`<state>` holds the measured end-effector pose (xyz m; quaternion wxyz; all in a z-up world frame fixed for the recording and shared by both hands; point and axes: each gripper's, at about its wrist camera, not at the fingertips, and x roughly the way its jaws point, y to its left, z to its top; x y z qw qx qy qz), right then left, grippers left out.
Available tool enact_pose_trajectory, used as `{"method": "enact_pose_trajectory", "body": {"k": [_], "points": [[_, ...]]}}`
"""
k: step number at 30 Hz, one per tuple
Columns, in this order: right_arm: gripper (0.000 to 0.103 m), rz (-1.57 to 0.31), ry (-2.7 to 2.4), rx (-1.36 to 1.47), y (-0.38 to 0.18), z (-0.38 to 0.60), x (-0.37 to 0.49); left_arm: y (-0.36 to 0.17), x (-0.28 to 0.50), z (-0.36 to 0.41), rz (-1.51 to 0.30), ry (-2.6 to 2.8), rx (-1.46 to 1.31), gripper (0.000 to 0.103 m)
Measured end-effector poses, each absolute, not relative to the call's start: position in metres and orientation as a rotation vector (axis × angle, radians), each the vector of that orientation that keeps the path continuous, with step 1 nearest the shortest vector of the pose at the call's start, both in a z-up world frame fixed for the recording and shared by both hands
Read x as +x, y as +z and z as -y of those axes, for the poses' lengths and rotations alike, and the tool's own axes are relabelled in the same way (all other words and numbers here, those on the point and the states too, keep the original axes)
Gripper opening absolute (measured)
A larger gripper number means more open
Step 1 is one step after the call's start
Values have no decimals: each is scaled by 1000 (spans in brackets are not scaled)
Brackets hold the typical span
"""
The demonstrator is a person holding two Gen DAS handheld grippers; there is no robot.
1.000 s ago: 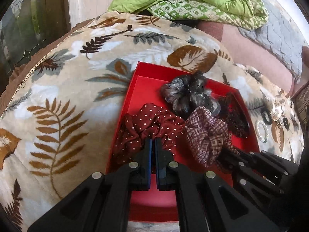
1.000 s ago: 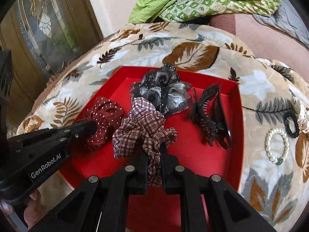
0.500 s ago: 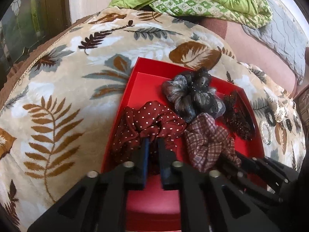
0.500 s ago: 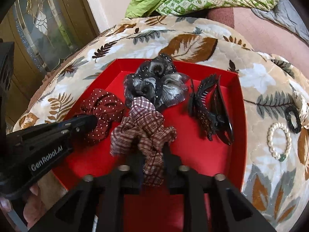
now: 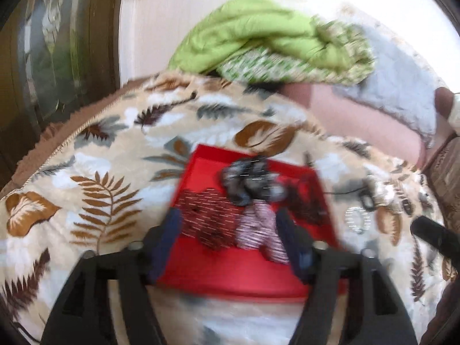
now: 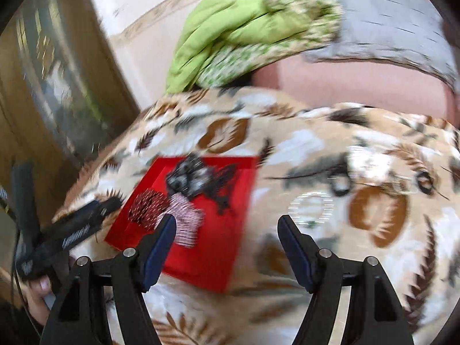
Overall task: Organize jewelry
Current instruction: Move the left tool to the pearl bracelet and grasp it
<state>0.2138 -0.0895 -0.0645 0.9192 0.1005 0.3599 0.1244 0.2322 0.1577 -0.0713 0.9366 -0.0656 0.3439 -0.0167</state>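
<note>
In the left wrist view, blurred by motion, the left gripper (image 5: pixel 230 238) is seen with its blue-padded fingers spread wide and nothing held between them. A shallow red rectangular tray (image 5: pixel 230 273) is carried on a beige plush blanket printed with brown leaves (image 5: pixel 95 172). In the tray, a maroon white-dotted fabric scrunchie (image 5: pixel 210 218) is placed by the left edge, a plaid burgundy scrunchie (image 5: pixel 258 230) just beside it, a grey-black ruffled scrunchie (image 5: pixel 250 181) toward the far edge, and a dark claw hair clip (image 5: pixel 307 204) by the right edge. A white bead bracelet (image 5: pixel 358 220) is laid on the blanket just beyond the tray's right edge.

In the right wrist view, the right gripper (image 6: pixel 227 244) is likewise held wide and empty, above the tray's near right corner. The bracelet is seen on the blanket, apart from the tray. A crumpled green quilt (image 6: pixel 230 43) is piled beyond the blanket's far edge.
</note>
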Motion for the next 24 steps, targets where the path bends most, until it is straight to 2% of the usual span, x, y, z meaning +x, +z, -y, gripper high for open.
{"method": "enact_pose_trajectory", "body": {"k": [2, 6, 11, 15, 21, 24], "points": [[77, -722, 224, 214, -55, 119, 200, -62, 211, -132, -654, -57, -144, 80], [77, -702, 165, 233, -56, 169, 176, -50, 185, -62, -631, -153, -68, 81], [77, -697, 95, 330, -58, 223, 175, -55, 197, -8, -702, -197, -57, 81], [77, -653, -10, 273, -56, 245, 180, -75, 232, 20, -768, -210, -20, 81], [61, -719, -65, 321, -83, 275, 193, -116, 283, 32, -872, -200, -30, 78], [59, -737, -67, 339, -91, 277, 199, -139, 305, 38, -937, -197, -31, 69]]}}
